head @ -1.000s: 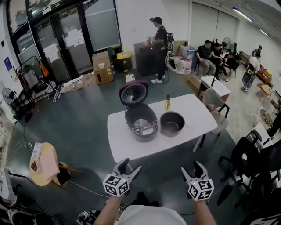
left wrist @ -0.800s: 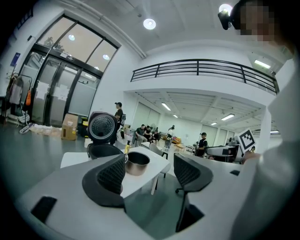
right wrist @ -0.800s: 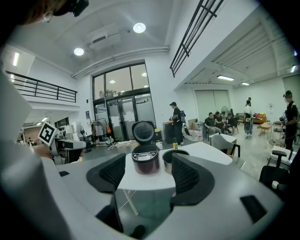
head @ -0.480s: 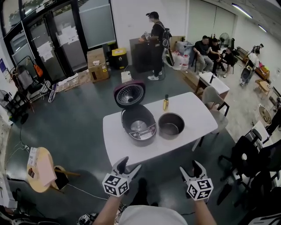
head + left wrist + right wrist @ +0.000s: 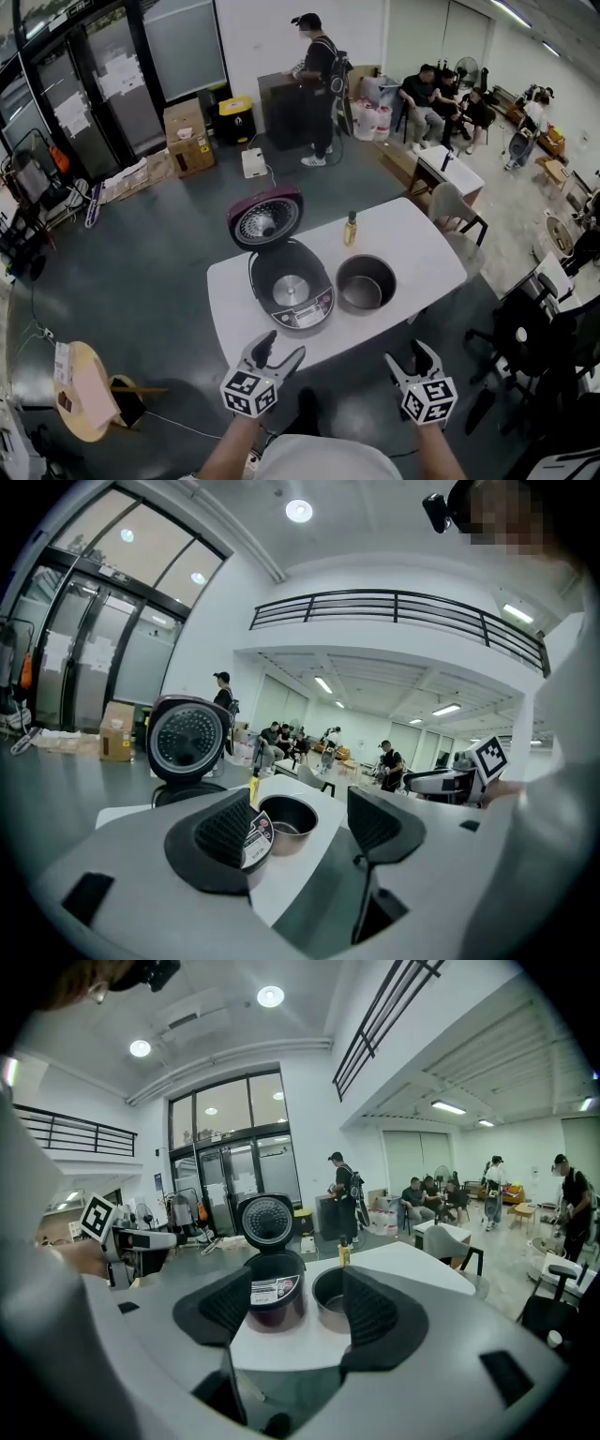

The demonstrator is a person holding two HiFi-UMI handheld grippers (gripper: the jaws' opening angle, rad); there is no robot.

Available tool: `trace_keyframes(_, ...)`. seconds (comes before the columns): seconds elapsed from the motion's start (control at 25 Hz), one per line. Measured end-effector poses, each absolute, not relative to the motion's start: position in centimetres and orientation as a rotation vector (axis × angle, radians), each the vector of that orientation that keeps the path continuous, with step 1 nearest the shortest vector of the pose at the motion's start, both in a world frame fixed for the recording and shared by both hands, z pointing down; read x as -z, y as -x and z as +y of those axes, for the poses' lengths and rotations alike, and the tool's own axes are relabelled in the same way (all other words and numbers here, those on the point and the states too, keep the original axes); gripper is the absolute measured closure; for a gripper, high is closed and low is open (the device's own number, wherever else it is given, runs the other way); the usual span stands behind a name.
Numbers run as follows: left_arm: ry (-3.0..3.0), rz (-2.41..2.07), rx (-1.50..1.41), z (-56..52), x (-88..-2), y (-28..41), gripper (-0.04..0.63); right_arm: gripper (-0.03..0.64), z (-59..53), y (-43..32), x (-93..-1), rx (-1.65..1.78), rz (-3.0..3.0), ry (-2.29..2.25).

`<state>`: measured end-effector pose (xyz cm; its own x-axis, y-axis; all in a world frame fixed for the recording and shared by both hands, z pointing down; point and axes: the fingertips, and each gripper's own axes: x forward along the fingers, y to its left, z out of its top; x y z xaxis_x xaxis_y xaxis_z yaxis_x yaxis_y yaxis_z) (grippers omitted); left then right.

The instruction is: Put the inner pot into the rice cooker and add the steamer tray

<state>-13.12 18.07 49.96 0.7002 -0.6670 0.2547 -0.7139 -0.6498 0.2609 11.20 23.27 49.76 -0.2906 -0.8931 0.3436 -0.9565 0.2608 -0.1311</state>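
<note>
On the white table (image 5: pixel 412 248) stands the dark red rice cooker (image 5: pixel 289 291), its lid (image 5: pixel 265 217) raised and its well bare. The metal inner pot (image 5: pixel 366 284) sits just right of it, apart from it. Both grippers hang short of the table's near edge, over the floor. My left gripper (image 5: pixel 281 347) is open and holds nothing; its own view frames the pot (image 5: pixel 286 819) between the jaws. My right gripper (image 5: pixel 410 356) is open too, and its view looks at the cooker (image 5: pixel 275 1299) and the pot (image 5: pixel 328 1302).
A small yellow bottle (image 5: pixel 350 228) stands behind the pot. A grey chair (image 5: pixel 450 211) is at the table's right end, a black office chair (image 5: pixel 525 337) to the right, and a round wooden stool (image 5: pixel 80 389) on the left. Several people are at the far wall.
The table, cooker and pot have drawn nearer and shifted a little left in the head view. Both grippers stay open and low in the frame.
</note>
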Motion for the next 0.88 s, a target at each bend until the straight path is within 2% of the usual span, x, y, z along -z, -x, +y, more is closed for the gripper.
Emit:
trace_keyframes(0.4,-2.594,-0.927,-0.243,9.8,-51.4,13.4,0.273,0.302,15.8,-9.5,-50.3,-0.499,-2.245,-1.783)
trace_keyframes(0.88,-2.588,-0.852,-0.283,4.8,-52.8,13.3,0.272,0.304,12.0,-9.2,-51.7,-0.539,-2.166,-1.801)
